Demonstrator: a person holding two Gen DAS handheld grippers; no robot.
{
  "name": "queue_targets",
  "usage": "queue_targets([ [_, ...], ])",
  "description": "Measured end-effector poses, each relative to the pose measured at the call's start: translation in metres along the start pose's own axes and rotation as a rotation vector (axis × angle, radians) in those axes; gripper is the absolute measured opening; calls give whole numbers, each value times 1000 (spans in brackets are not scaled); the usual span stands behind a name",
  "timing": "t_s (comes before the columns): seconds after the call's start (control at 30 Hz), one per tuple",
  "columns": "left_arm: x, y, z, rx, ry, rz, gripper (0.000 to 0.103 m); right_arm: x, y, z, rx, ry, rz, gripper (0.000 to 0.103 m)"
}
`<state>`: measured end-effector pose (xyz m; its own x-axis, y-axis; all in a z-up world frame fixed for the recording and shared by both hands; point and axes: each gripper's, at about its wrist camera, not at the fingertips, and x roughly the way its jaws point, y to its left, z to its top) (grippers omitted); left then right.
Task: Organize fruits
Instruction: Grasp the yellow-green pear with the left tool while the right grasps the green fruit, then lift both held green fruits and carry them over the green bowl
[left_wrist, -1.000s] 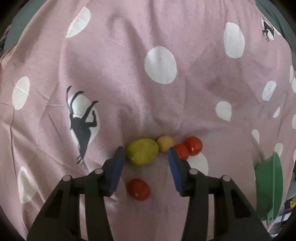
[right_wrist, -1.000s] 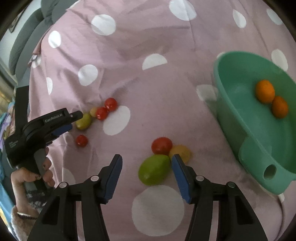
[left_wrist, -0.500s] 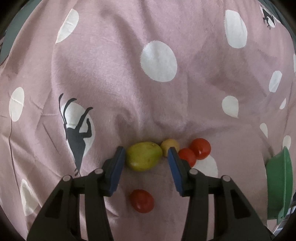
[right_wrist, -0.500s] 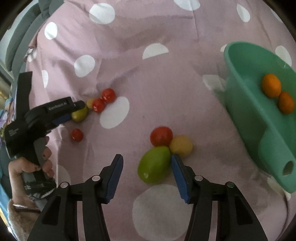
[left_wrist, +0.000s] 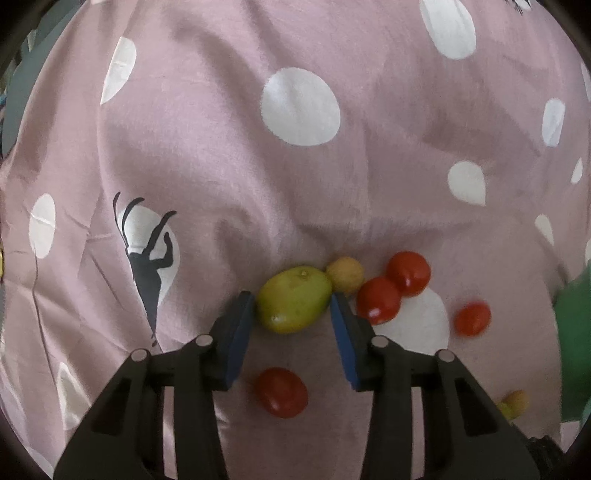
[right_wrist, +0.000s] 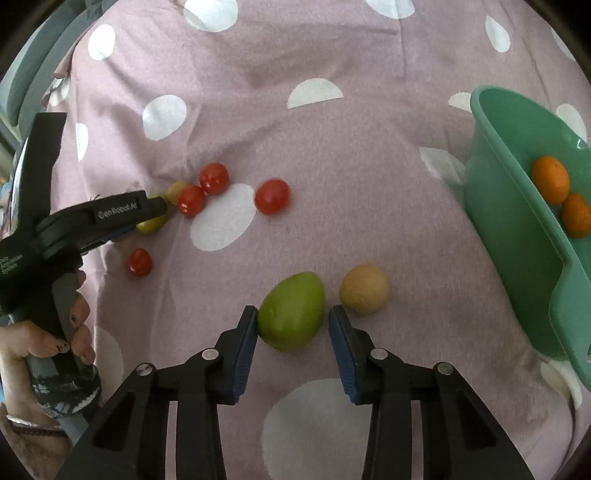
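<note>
My left gripper (left_wrist: 291, 301) is open, its blue pads either side of a yellow-green fruit (left_wrist: 293, 299) on the pink spotted cloth; the right pad touches or nearly touches it. A small yellow fruit (left_wrist: 344, 274) and two red tomatoes (left_wrist: 393, 288) lie just right of it, and one tomato (left_wrist: 281, 392) lies between the finger bases. My right gripper (right_wrist: 291, 319) is open around a green fruit (right_wrist: 292, 311), with a yellow fruit (right_wrist: 364, 288) beside it. A teal basin (right_wrist: 524, 236) at right holds two oranges (right_wrist: 561, 195).
A lone red tomato (right_wrist: 272, 196) lies on the cloth between the two fruit groups. The left gripper and the hand holding it (right_wrist: 48, 251) fill the left side of the right wrist view. Grey cushions (right_wrist: 26, 74) border the cloth at far left.
Both grippers have moved forward, so each green fruit now sits between the pads. The red tomato next to the right green fruit has rolled away to the left, toward the other group.
</note>
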<state>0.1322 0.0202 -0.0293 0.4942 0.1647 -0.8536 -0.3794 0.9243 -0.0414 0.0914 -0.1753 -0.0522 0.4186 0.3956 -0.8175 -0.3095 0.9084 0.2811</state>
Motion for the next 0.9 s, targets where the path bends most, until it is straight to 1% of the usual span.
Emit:
queue_targets([
  [0.1, 3, -2, 0, 3, -7, 11, 41, 1, 0, 2, 7, -7, -3, 41],
  [0.23, 4, 6, 0, -30, -9, -33, 41, -1, -2, 5, 12, -25, 11, 40],
  [0.3, 4, 4, -2, -6, -19, -22, 41, -2, -2, 7, 0, -38, -1, 37],
  [0.4, 4, 3, -6, 3, -32, -2, 41, 3, -3, 6, 6, -10, 1, 35],
  [0.43, 4, 2, -7, 2, -29, -2, 41, 4, -1, 6, -6, -19, -9, 35],
  [0.47, 3, 1, -8, -6, -29, -10, 40, 5, 1, 7, -17, -23, -16, 35],
  [0.53, 2, 7, -10, -52, -19, -61, 40, 6, 1, 7, -16, -36, -14, 35],
  [0.63, -1, 14, -12, -102, 0, -118, 40, 3, -3, 8, -12, -52, -6, 35],
  [0.67, -5, 17, -12, -117, -6, -131, 40, 2, -3, 9, -12, -60, -8, 35],
  [0.73, -12, 18, -12, -127, -17, -150, 40, -2, -6, 10, -4, -76, -3, 35],
  [0.8, -21, 18, -13, -125, -31, -177, 40, -3, -9, 12, 10, -76, 20, 35],
  [0.87, -26, 16, -15, -129, -27, -187, 40, -3, -12, 13, 22, -75, 26, 35],
  [0.9, -34, 9, -15, -142, -24, -199, 40, -3, -13, 13, 26, -76, 24, 35],
])
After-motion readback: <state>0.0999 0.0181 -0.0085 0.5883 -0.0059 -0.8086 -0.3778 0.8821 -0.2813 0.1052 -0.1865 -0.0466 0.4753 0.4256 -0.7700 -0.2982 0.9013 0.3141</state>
